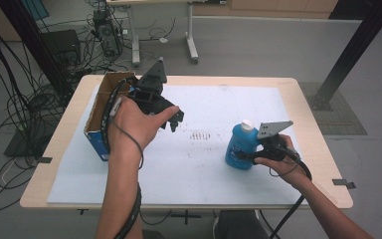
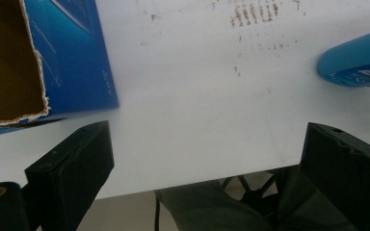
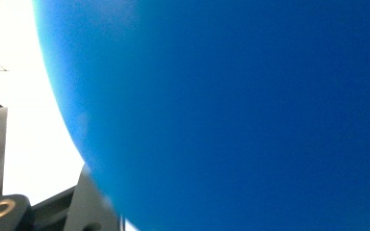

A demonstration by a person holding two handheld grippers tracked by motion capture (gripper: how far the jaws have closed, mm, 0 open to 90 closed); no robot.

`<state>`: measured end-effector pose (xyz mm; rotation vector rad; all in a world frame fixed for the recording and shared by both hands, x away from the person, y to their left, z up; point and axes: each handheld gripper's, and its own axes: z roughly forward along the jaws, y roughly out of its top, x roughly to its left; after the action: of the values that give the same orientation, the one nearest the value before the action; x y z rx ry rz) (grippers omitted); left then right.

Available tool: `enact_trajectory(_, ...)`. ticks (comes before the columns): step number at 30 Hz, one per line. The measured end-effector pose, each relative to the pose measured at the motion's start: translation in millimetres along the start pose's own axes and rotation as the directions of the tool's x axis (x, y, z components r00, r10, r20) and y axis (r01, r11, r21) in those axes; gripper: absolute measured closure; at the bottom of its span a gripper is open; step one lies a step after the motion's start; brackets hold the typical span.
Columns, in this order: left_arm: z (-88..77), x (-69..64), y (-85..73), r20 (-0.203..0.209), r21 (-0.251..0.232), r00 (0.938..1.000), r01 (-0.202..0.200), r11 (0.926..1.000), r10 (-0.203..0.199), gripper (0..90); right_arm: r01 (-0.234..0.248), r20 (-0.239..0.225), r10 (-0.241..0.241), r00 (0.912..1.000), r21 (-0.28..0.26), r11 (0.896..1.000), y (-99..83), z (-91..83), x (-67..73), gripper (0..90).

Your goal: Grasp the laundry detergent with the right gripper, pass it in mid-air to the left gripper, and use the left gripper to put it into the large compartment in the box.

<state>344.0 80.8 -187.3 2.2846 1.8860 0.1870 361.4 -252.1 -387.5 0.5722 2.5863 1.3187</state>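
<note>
**Right gripper clamped on the blue bottle, left gripper waiting wide by the box**

The right gripper [image 1: 251, 155] had its jaws closed on the lower body of the blue bottle [image 1: 241, 147], which stood upright on its base on the white mat [image 1: 204, 164], white cap [image 1: 247, 124] up. In the right gripper view the bottle's blue wall [image 3: 231, 115] pressed up against the camera, which suggests a deep grip low on the body, likely chosen to keep the bottle from tipping when lifted.

The left gripper [image 1: 175, 119] hung above the mat with its jaws spread wide and nothing between them; the left gripper view showed bare mat between the two black jaws. It sat just beside the open cardboard box [image 1: 102, 112], blue outside and torn along its rim, at the table's left edge. Held there, it seemed ready to steady the box or take over the bottle.
</note>
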Motion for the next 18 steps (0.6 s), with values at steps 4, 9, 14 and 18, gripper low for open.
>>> enact_trajectory(4,-1.5,2.2,2.0,0.004,-0.002,1.0000,-0.007,1.0000,0.007,5.2,-0.009,-0.006,0.009,0.9999,0.003,1.000,10.0,-2.8,-1.0,44.6)
enact_trajectory(9,-3.5,7.4,7.0,0.037,0.006,0.9986,-0.038,0.9993,0.038,5.2,-0.028,-0.006,0.028,0.9996,0.019,0.999,25.9,-6.2,-5.4,44.6)
enact_trajectory(14,-5.8,12.5,12.0,0.084,0.004,0.9940,-0.070,0.9975,0.070,5.2,-0.043,-0.014,0.044,0.9989,0.040,0.998,44.5,-7.9,-11.0,44.5)
enact_trajectory(18,-11.2,16.0,17.1,0.103,0.008,0.9885,-0.112,0.9937,0.110,5.2,-0.038,-0.019,0.039,0.9991,0.053,0.998,62.6,-7.3,-15.3,44.6)
